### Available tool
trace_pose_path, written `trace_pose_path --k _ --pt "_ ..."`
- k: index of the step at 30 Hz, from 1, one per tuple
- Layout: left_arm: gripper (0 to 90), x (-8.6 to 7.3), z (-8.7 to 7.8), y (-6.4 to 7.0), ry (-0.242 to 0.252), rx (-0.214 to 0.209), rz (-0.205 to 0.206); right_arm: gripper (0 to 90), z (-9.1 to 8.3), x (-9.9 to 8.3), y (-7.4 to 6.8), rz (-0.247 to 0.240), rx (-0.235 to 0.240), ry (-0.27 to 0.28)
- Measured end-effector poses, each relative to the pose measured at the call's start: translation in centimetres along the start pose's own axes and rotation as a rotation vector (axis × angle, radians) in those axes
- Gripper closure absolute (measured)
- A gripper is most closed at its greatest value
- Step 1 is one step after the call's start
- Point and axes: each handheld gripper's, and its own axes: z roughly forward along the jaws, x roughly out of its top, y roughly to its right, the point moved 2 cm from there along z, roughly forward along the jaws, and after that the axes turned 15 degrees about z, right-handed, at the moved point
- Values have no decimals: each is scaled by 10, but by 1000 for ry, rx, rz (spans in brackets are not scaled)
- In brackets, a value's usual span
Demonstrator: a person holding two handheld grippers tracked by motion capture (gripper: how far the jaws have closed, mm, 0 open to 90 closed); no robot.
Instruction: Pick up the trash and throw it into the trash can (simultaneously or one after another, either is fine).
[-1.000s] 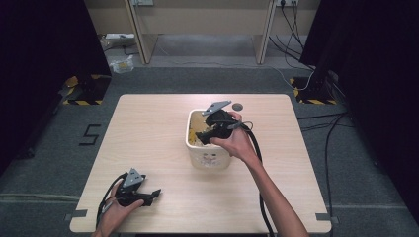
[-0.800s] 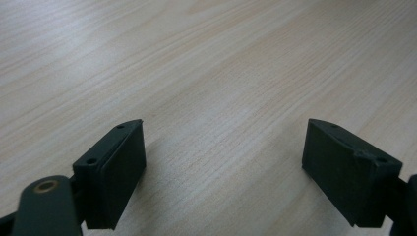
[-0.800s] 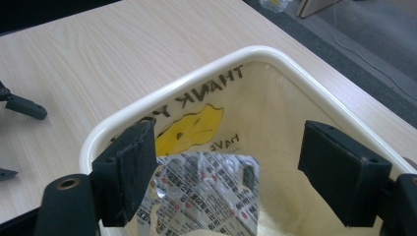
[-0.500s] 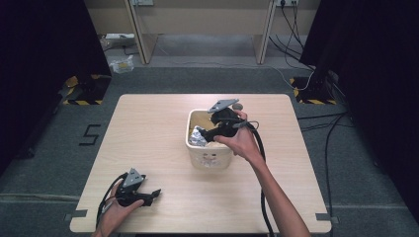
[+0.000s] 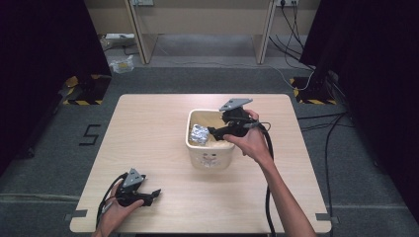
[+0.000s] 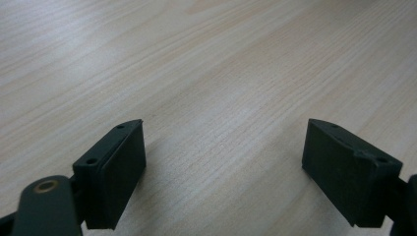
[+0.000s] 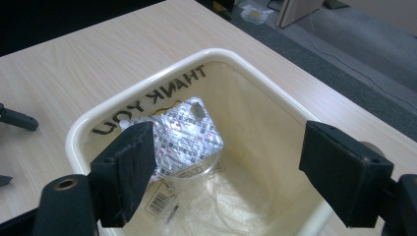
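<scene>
A cream plastic bin (image 5: 210,157) stands at the middle of the wooden table (image 5: 148,128); "THANK YOU" is written inside its rim (image 7: 147,103). Inside lies a silver foil-lidded cup (image 5: 199,134) (image 7: 184,132) on clear plastic film. My right gripper (image 5: 213,131) (image 7: 223,162) hovers open over the bin's right side, jaws wide apart with nothing between them. My left gripper (image 5: 153,195) (image 6: 223,162) rests low over the table near its front left corner, open and empty, with bare wood between its jaws.
The bin sits a little right of the table's centre. Cables (image 5: 269,163) trail from the right gripper along the forearm. Beyond the table are grey floor, desk legs (image 5: 141,34) and black-yellow floor markings (image 5: 81,91).
The right gripper has drawn back to the right and up from inside the bin, leaving the foil-lidded cup lying in it. The left gripper has stayed put.
</scene>
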Motion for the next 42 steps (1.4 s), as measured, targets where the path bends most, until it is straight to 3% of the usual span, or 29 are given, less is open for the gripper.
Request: trace_pose_path --k 15,23,32,42 --pt "156 0 0 0 2 2 -1 192 -39 -8 30 66 -40 96" --pt "156 0 0 0 3 2 0 192 -54 -21 50 114 -65 125" --pt "156 0 0 0 2 3 0 188 -64 -36 66 150 -87 136" --pt "156 0 0 0 0 2 3 183 -66 -52 74 173 -103 148"
